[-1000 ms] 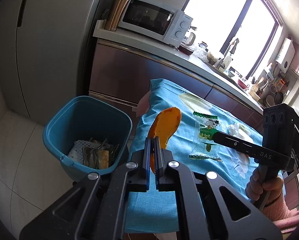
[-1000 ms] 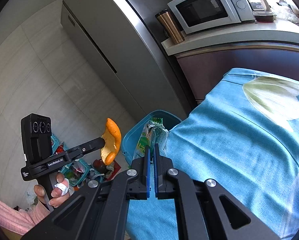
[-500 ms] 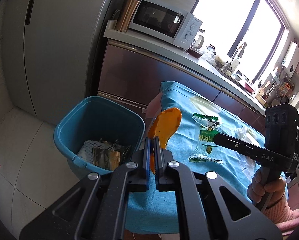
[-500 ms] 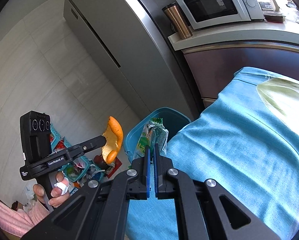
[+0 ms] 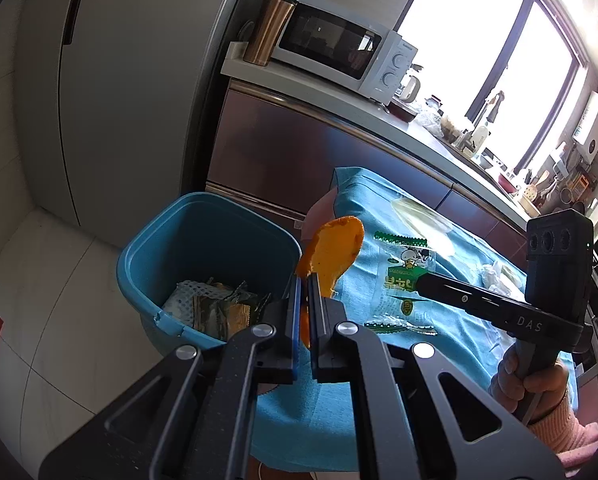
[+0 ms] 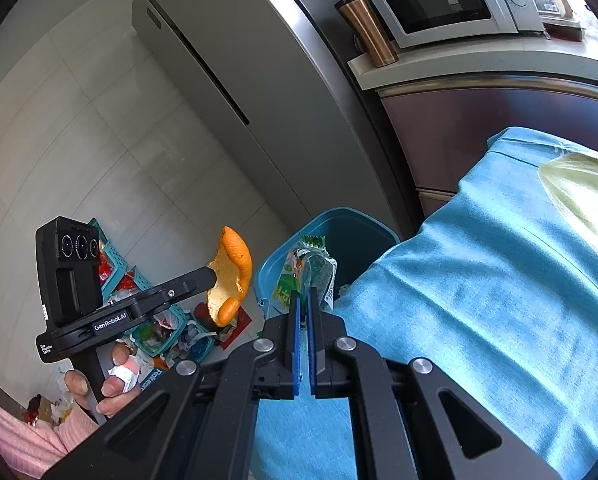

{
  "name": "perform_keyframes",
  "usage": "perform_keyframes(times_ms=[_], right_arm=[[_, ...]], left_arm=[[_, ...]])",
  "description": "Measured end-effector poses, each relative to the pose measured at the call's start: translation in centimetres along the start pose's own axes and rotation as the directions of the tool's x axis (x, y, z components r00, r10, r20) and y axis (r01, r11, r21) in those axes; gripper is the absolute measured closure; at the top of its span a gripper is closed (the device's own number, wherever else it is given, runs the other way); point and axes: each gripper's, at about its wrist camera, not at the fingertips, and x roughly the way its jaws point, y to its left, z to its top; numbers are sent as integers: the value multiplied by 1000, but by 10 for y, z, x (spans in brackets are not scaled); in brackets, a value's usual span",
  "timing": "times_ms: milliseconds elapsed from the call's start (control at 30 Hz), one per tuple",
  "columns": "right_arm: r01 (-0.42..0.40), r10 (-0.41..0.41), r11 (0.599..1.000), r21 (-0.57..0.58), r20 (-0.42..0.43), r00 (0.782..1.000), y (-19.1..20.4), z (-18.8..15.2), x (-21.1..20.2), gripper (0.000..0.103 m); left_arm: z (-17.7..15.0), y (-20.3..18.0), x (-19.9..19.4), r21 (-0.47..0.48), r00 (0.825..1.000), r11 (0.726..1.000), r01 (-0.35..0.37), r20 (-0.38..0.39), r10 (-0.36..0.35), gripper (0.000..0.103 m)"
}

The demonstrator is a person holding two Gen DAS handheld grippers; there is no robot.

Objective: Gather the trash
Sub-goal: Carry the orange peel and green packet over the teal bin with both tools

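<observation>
Pinching an orange peel (image 5: 333, 254) between pressed-together jaws, the left gripper (image 5: 305, 280) holds it up beside the blue bin (image 5: 203, 248), while the right gripper (image 6: 303, 294) is clamped on a clear green-printed wrapper (image 6: 307, 276) near the bin's rim, likely so both pieces can be dropped in together. That bin, already holding some crumpled packaging, stands on pale floor tiles against the edge of a table draped in a blue cloth (image 6: 499, 280), in a kitchen with a grey fridge (image 5: 131, 80) and a white microwave (image 5: 339, 44) on the counter.

Both grippers are matte black with silver screws and blue-lined jaws; the left gripper (image 6: 213, 276) reads "GenRobot.AI"; pink fuzzy sleeves (image 6: 23, 436) cover both wrists.
</observation>
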Motion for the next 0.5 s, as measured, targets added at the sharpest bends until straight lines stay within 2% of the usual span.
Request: perform_keyframes(times_ms=[500], right_arm=[[-19,19,1000,-18,-25,1000,5,8,24,101]], left_arm=[[2,10,-4,2,999,999,-35,20,35,99]])
